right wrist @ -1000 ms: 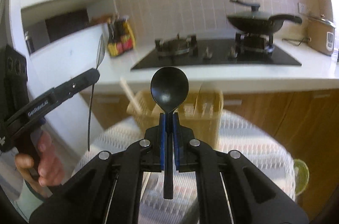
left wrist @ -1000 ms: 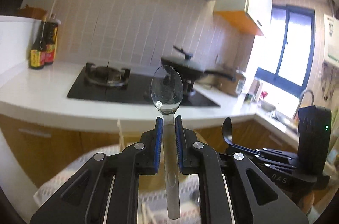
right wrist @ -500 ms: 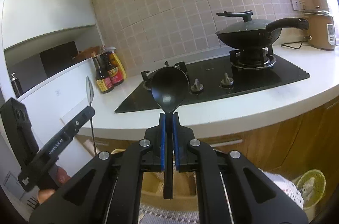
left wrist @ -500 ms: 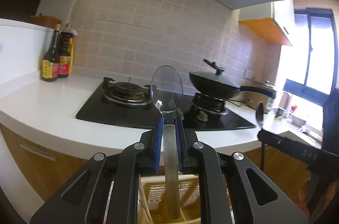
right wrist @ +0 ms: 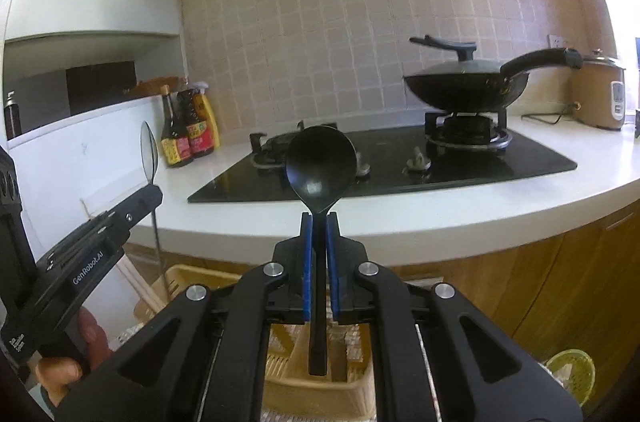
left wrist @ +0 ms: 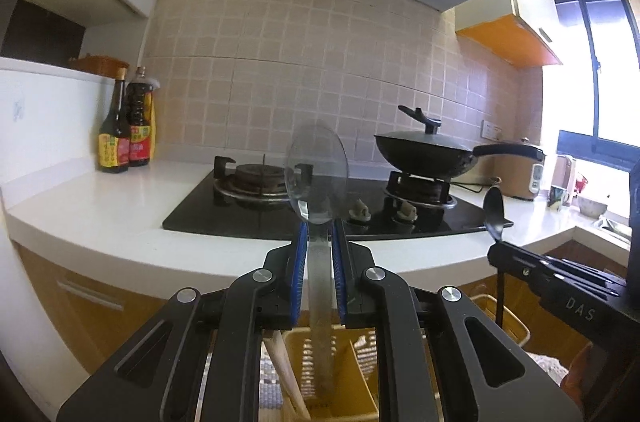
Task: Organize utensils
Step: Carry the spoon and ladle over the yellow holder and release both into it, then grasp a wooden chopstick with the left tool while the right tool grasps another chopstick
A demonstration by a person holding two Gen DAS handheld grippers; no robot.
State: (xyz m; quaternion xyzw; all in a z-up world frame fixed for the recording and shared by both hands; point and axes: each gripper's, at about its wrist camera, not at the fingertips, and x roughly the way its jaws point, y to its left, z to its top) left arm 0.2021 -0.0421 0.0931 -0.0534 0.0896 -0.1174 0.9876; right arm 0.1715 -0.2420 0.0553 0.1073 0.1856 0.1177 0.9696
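Observation:
My left gripper (left wrist: 319, 234) holds a clear plastic spoon (left wrist: 316, 178) upright by its handle, bowl up; its jaws are opening, and the handle still stands between the blue pads. Below it sits a yellow utensil basket (left wrist: 516, 326) with wooden chopsticks (left wrist: 284, 370) leaning in it; the spoon's handle tip hangs over a compartment. My right gripper (right wrist: 319, 222) is shut on a black spoon (right wrist: 320, 170), also bowl up, with its handle end over the same basket (right wrist: 192, 274). Each gripper shows in the other's view, side by side.
Behind the basket a white counter (left wrist: 100, 222) carries a black gas hob (right wrist: 400, 166) with a lidded wok (right wrist: 464, 86). Sauce bottles (left wrist: 126, 138) stand at the left, a rice cooker (right wrist: 598, 94) at the right. Wooden cabinet fronts lie below the counter edge.
Both grippers have come forward and down toward the basket with their spoons; the counter and hob now look nearer. The clear spoon has sunk slightly between the left pads.

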